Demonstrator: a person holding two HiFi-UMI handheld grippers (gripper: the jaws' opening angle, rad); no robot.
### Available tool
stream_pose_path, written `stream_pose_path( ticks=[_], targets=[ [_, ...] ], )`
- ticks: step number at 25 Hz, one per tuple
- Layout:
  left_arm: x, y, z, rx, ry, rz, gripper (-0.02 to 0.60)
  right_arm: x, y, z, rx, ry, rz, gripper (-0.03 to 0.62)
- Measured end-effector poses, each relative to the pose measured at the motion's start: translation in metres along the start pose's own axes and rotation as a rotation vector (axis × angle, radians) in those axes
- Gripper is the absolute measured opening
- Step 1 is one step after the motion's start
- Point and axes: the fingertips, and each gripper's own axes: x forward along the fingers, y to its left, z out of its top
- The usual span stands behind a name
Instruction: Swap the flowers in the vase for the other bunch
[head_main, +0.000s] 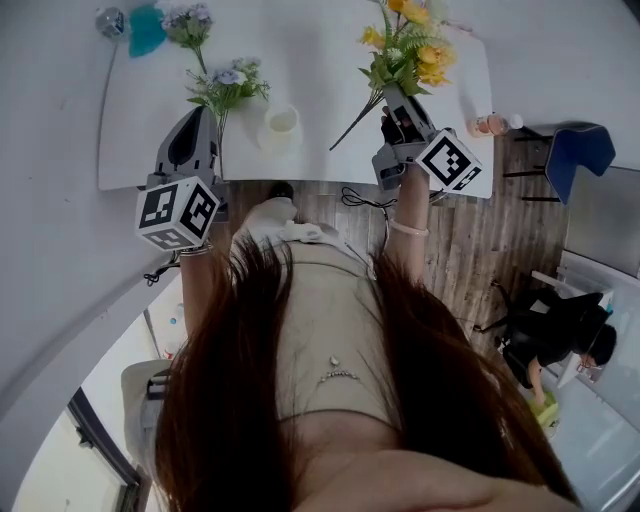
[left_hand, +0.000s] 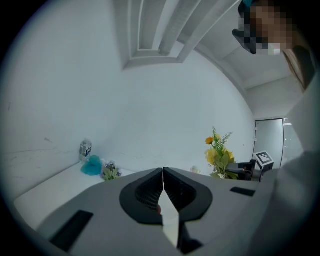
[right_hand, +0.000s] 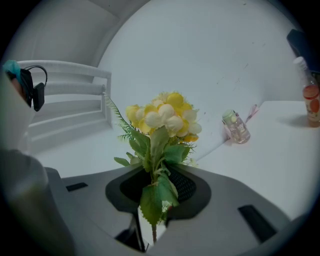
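Right gripper (right_hand: 155, 202) clamps the yellow bunch (head_main: 408, 50) by its stem, raised just right of the empty-looking vase (head_main: 283, 122), with the stem tail slanting toward the vase. Left gripper (left_hand: 163, 174) is closed and empty, left of the vase beside the blue bunch (head_main: 226, 88).

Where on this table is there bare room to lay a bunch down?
Bare: the white table stretch between the white vase and the yellow bunch held in the right gripper. Crowded: the far left corner, with teal object, bottle and purple flowers; a reddish bottle sits at the right edge.
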Motion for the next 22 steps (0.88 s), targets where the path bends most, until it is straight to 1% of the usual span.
stream_pose_path(
  ticks=[4, 10, 16, 22],
  targets=[
    [-0.002, -0.002, 0.001, -0.005, -0.006, 0.000, 0.007, 0.000, 0.009, 0.009, 0.007, -0.037, 0.043, 0.106],
    [-0.002, 0.000, -0.001, -0.014, -0.008, 0.010, 0.008, 0.001, 0.022, 0.022, -0.014, -0.080, 0.108, 0.106],
    [-0.003, -0.001, -0.001, -0.023, -0.011, 0.014, 0.007, -0.003, 0.039, 0.042, -0.026, -0.170, 0.174, 0.106],
    [0.002, 0.006, -0.003, -0.033, -0.009, 0.028, 0.006, 0.007, 0.050, 0.050, -0.028, -0.219, 0.234, 0.106]
  ],
)
